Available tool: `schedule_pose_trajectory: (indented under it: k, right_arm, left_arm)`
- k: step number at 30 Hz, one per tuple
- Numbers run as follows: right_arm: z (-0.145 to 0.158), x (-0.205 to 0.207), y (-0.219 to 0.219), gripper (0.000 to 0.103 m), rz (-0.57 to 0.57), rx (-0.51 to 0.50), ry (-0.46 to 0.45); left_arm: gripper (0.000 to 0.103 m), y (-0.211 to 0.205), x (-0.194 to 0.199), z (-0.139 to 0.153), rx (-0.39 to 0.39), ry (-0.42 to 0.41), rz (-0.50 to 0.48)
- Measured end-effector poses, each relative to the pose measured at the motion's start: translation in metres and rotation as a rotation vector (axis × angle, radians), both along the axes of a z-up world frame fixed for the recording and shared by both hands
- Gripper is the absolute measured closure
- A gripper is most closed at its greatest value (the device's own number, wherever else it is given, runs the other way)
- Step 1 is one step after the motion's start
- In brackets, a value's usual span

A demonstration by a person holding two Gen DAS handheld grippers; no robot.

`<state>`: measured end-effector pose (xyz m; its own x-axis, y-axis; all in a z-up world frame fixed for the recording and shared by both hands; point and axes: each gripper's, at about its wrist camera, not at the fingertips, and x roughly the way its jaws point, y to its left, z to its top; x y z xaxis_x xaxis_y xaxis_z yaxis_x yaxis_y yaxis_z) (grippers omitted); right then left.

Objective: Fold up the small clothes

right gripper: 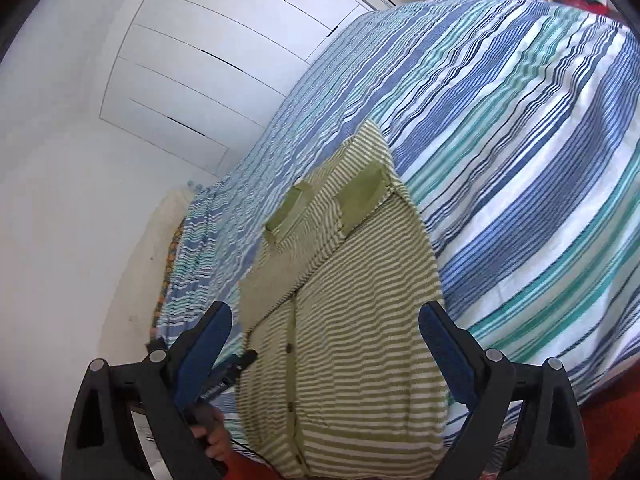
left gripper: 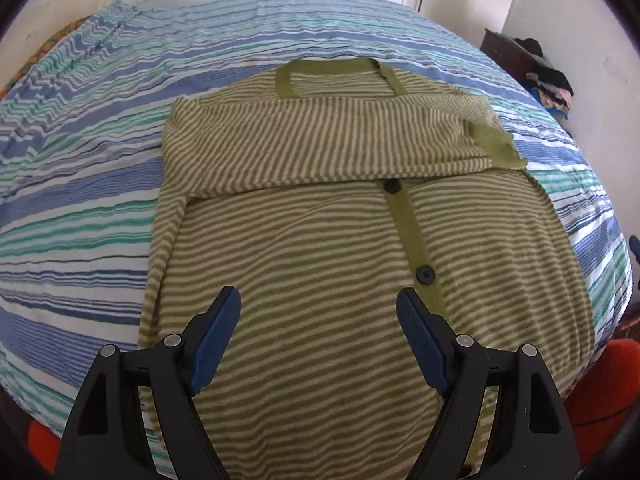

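A green-and-cream striped cardigan [left gripper: 320, 216] lies flat on the bed, its button band running down the middle and one sleeve folded across the chest, its green cuff [left gripper: 496, 144] at the right. My left gripper [left gripper: 319, 304] hovers above the lower part of the cardigan, jaws wide apart, nothing between the blue pads. In the right wrist view the same cardigan [right gripper: 352, 320] appears tilted, and my right gripper [right gripper: 326, 320] is open above its lower part, empty. The other gripper and a hand [right gripper: 218, 444] show at the lower left of that view.
The bed carries a blue, teal and white striped sheet [left gripper: 80, 160]. White wardrobe doors [right gripper: 200, 60] stand behind the bed. A dark cabinet with piled clothes [left gripper: 548, 80] stands by the far right wall. Red floor or rug [left gripper: 600, 392] shows below the bed edge.
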<state>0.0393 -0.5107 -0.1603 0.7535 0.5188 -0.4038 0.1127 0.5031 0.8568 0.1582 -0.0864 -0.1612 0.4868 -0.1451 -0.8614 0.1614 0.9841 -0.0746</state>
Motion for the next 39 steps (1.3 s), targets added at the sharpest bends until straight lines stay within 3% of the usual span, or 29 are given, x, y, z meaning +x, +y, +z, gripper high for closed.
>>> schedule_pose_trajectory:
  k: [3,5,7,10,14,16,17,18,19,20,22,25,29,30,32,33,39]
  right_arm:
    - [0.014,0.057,-0.006,0.009,0.064,0.149,-0.022]
    - [0.013,0.092,-0.008,0.013,0.051,0.096,0.037]
    - [0.009,0.110,-0.005,0.023,0.036,0.023,0.102]
    - [0.001,0.103,0.001,0.023,0.053,-0.017,0.062]
    - [-0.025,0.069,0.020,0.023,0.092,-0.135,0.033]
    - [-0.042,0.050,0.025,0.023,0.102,-0.169,0.042]
    - [-0.050,0.040,0.027,0.023,0.098,-0.187,0.047]
    - [-0.059,0.031,0.028,0.023,0.088,-0.207,0.053]
    - [-0.066,0.023,0.027,0.023,0.076,-0.225,0.073]
    - [-0.073,0.018,0.026,0.023,0.060,-0.232,0.112]
    - [-0.075,0.014,0.016,0.022,0.033,-0.197,0.109]
    - [-0.063,0.013,0.009,0.020,-0.016,-0.312,0.073]
    - [-0.072,0.014,0.003,0.019,-0.030,-0.308,0.116]
    - [-0.072,0.013,0.002,0.019,-0.031,-0.314,0.119]
    - [-0.065,0.010,0.005,0.019,-0.038,-0.359,0.107]
    - [-0.060,0.009,0.007,0.018,-0.037,-0.385,0.097]
    - [-0.050,0.004,0.025,0.016,0.003,-0.470,0.069]
  left_arm:
    - [0.021,0.021,0.001,-0.009,-0.006,0.012,0.052]
    - [0.021,0.038,0.014,-0.005,-0.027,0.001,0.106]
    - [0.021,0.061,0.039,0.001,-0.096,-0.005,0.164]
    - [0.021,0.081,0.092,-0.001,-0.149,0.058,0.192]
    - [0.021,0.087,0.154,-0.015,-0.044,0.105,0.211]
    - [0.022,0.095,0.175,-0.032,-0.033,0.174,0.245]
    - [0.047,0.100,0.180,-0.040,-0.049,0.205,0.257]
    - [0.100,0.104,0.184,-0.049,-0.084,0.240,0.257]
    - [0.099,0.107,0.185,-0.054,-0.104,0.269,0.263]
    - [0.101,0.110,0.183,-0.051,-0.102,0.244,0.270]
    - [0.101,0.116,0.176,-0.043,-0.087,0.199,0.298]
    - [0.099,0.138,0.174,-0.050,-0.126,0.217,0.394]
    - [0.081,0.144,0.168,-0.052,-0.162,0.231,0.423]
    - [0.065,0.141,0.165,-0.048,-0.137,0.226,0.416]
    - [0.044,0.136,0.154,-0.034,-0.084,0.199,0.419]
    - [0.038,0.134,0.145,-0.024,-0.074,0.167,0.417]
    - [0.029,0.114,0.075,0.007,0.017,0.061,0.343]
